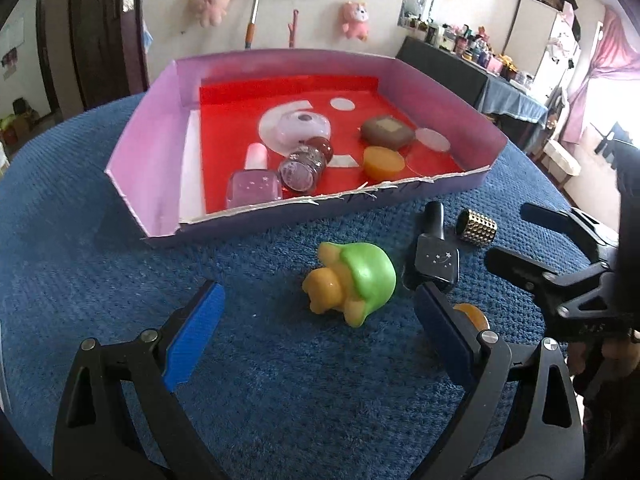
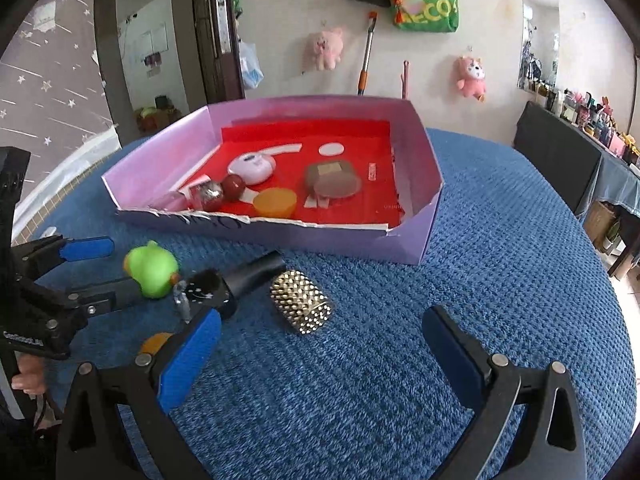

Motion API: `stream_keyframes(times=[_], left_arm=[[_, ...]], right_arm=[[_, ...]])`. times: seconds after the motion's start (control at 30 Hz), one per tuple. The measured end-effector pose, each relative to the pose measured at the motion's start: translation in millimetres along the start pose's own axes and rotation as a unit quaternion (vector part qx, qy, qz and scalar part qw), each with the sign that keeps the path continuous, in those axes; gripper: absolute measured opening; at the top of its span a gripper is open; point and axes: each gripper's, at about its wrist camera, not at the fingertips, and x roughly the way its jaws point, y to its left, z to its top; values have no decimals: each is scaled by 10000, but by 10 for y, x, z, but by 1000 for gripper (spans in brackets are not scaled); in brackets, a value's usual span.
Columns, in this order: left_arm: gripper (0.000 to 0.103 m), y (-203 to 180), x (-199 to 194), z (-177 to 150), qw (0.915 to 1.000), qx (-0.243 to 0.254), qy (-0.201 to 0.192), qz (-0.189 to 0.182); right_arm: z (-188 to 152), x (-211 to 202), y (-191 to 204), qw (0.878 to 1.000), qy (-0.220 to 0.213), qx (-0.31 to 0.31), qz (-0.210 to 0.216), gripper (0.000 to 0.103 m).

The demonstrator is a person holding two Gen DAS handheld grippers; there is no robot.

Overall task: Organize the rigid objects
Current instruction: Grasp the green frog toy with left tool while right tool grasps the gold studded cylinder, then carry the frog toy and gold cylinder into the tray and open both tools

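Both tongs hover over the desk (image 1: 280, 408), which is covered in blue textured cloth, and both stand wide apart, gripping nothing. The left tongs (image 1: 316, 340) frame a green-and-yellow toy turtle (image 1: 352, 282) lying on its side near the desk's front edge. Just beside the turtle lies a black nail polish bottle (image 1: 434, 258) with star marks, and next to that a gold studded cylinder (image 2: 301, 307), which sits ahead of the right tongs (image 2: 320, 354). An orange round piece (image 1: 472, 314) peeks out behind the left tongs' right finger. Farther back on the desk stands a purple cardboard tray (image 2: 420, 184) with a red floor, holding a pink polish bottle (image 1: 254, 184), a glitter jar (image 1: 302, 166), an orange disc (image 2: 275, 202), a brown compact (image 2: 332, 180) and a white round case (image 2: 251, 168).
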Motion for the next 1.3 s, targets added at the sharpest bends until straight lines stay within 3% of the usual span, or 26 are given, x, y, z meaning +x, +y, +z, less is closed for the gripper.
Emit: stream_keyframes(times=[0.13, 0.37, 0.47, 0.53, 0.6, 0.63, 0.9, 1.3], left_arm=[[93, -31, 44, 33, 9998, 107, 80, -170], [66, -48, 181, 80, 9989, 171, 313, -301], [57, -44, 200, 89, 9988, 186, 311, -343], [49, -36, 230, 104, 9980, 171, 302, -521], [48, -34, 255, 118, 9980, 159, 287, -531], [48, -36, 253, 124, 9981, 157, 281, -521], [48, -77, 163, 185, 9982, 179, 131, -552], [48, -159, -15, 174, 9979, 304, -41, -570]], right_arm=[[34, 135, -34, 9995, 283, 52, 96, 90], [68, 235, -48, 9984, 508, 57, 235, 81], [87, 257, -46, 9983, 532, 36, 245, 71], [98, 264, -51, 9984, 507, 16, 250, 56], [110, 260, -58, 9979, 465, 11, 452, 34], [113, 258, -68, 9975, 462, 51, 528, 31], [151, 73, -32, 9980, 134, -14, 614, 27], [141, 25, -34, 9977, 33, 10, 684, 27]])
